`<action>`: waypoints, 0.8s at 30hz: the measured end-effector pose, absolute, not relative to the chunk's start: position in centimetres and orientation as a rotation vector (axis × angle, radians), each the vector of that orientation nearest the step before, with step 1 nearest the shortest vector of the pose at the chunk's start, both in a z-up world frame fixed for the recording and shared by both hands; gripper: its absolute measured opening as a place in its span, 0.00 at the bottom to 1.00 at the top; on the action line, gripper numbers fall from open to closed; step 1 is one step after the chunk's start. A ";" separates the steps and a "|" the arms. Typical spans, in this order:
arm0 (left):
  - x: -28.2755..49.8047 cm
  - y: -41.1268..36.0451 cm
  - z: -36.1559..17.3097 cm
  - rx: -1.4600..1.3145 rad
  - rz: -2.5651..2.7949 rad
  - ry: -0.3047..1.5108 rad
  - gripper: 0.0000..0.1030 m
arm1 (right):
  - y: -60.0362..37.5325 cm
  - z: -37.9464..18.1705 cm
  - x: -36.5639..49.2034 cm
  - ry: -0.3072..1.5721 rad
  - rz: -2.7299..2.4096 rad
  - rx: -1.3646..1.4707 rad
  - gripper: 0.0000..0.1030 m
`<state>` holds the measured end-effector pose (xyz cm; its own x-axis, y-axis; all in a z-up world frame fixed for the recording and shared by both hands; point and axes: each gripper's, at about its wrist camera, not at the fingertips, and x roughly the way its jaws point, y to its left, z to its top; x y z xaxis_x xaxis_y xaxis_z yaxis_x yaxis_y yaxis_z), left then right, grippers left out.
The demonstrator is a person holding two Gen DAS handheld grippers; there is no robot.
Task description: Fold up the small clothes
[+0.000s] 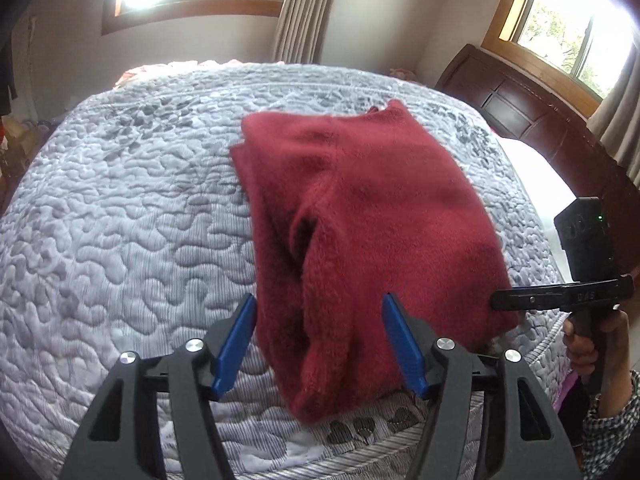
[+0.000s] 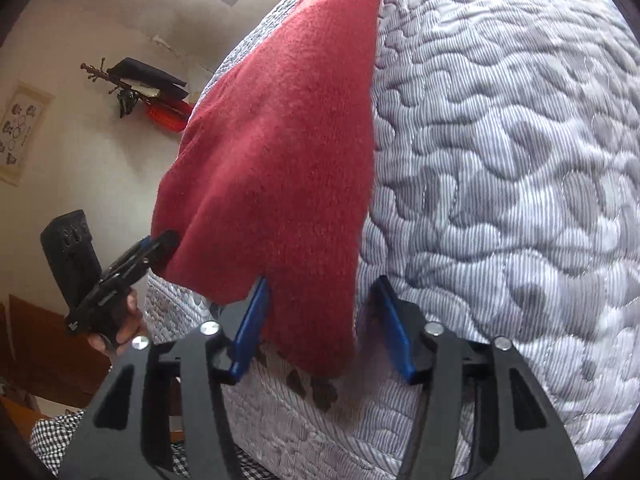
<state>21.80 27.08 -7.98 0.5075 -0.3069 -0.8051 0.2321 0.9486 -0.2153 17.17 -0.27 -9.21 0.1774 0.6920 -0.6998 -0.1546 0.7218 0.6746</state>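
A dark red fleece garment (image 1: 360, 208) lies folded lengthwise on the grey quilted bed cover (image 1: 120, 220), and its near end droops over the mattress edge. My left gripper (image 1: 320, 300) is open, its blue pads (image 1: 236, 340) standing either side of the garment's near end. In the right wrist view the same garment (image 2: 280, 140) runs away from me. My right gripper (image 2: 322, 280) is open too, and the garment's near right corner hangs between its fingers. The right gripper (image 1: 560, 296) shows edge-on at the cloth's right corner, and the left gripper (image 2: 132, 256) at the other corner.
A dark wooden headboard (image 1: 532, 108) and a white pillow (image 1: 536, 176) lie to the right of the bed. Windows and curtains (image 1: 300, 8) line the far walls. A coat rack (image 2: 136, 84) hangs on the wall. A hand and a checked sleeve (image 1: 608, 428) hold the right gripper.
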 end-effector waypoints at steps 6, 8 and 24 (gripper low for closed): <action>21.5 28.5 -8.4 -0.156 -0.314 1.002 0.33 | 0.3 -7.1 16.2 1.216 0.638 0.478 0.21; 21.3 28.5 -8.2 -0.150 -0.311 1.005 0.33 | 1.0 -6.3 16.2 1.210 0.614 0.442 0.21; 20.3 28.6 -10.4 -0.122 -0.215 1.000 0.62 | 2.4 -9.4 13.6 1.173 0.451 0.380 0.33</action>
<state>20.30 28.55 -10.42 0.5218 -0.2346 -0.8201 0.1234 0.9721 -0.1996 13.57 2.40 -9.37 0.3171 0.5249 -0.7899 -0.1394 0.8496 0.5087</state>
